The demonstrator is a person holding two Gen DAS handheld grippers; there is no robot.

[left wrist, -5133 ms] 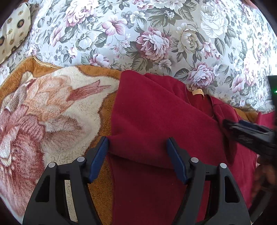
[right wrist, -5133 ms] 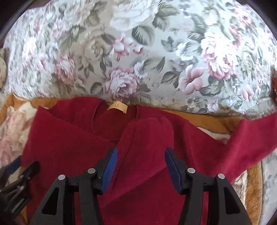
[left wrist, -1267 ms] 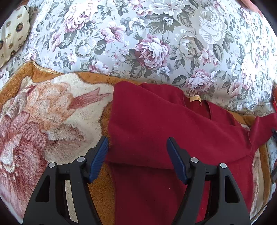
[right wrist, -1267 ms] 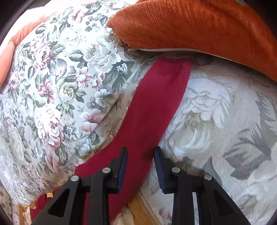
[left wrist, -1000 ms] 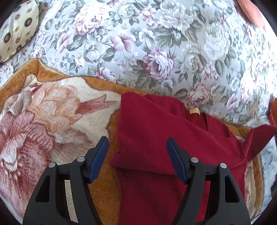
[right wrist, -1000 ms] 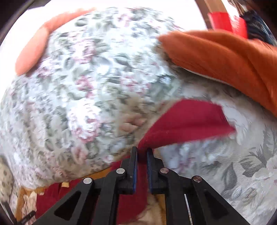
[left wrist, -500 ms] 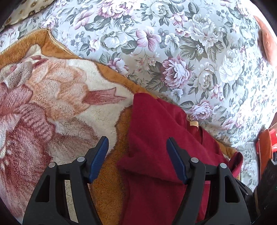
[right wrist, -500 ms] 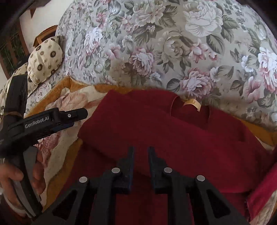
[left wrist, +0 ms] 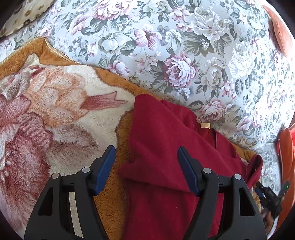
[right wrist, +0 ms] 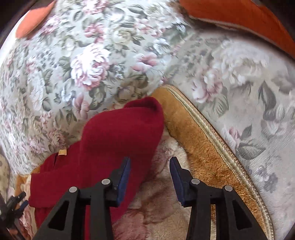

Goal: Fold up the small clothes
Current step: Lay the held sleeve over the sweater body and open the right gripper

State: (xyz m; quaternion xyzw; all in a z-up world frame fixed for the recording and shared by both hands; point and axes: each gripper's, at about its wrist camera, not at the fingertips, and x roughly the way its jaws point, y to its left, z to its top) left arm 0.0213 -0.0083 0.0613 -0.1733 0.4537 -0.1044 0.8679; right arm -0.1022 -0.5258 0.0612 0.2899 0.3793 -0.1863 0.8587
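Observation:
A dark red sweater (left wrist: pixel 162 147) lies on a plush orange and cream blanket (left wrist: pixel 55 103), its left sleeve folded across the body and a tan neck label (left wrist: pixel 205 125) showing. My left gripper (left wrist: pixel 146 168) is open and empty, hovering over the sweater's left edge. My right gripper (right wrist: pixel 149 175) is open and empty beside the right sleeve (right wrist: pixel 125 129), which is folded back over the body. The right gripper also shows at the lower right of the left wrist view (left wrist: pixel 267 195).
A floral sheet (left wrist: pixel 184 46) covers the bed behind the blanket. An orange cushion (right wrist: pixel 239 16) lies at the far right. The blanket's braided edge (right wrist: pixel 212 133) runs diagonally right of the right gripper. A patterned cream pillow (left wrist: pixel 27 13) sits at the far left.
The right gripper took hold of the outstretched right sleeve, carried it across over the body, then opened and pulled back to the right. The left gripper stayed open, drifting slightly left.

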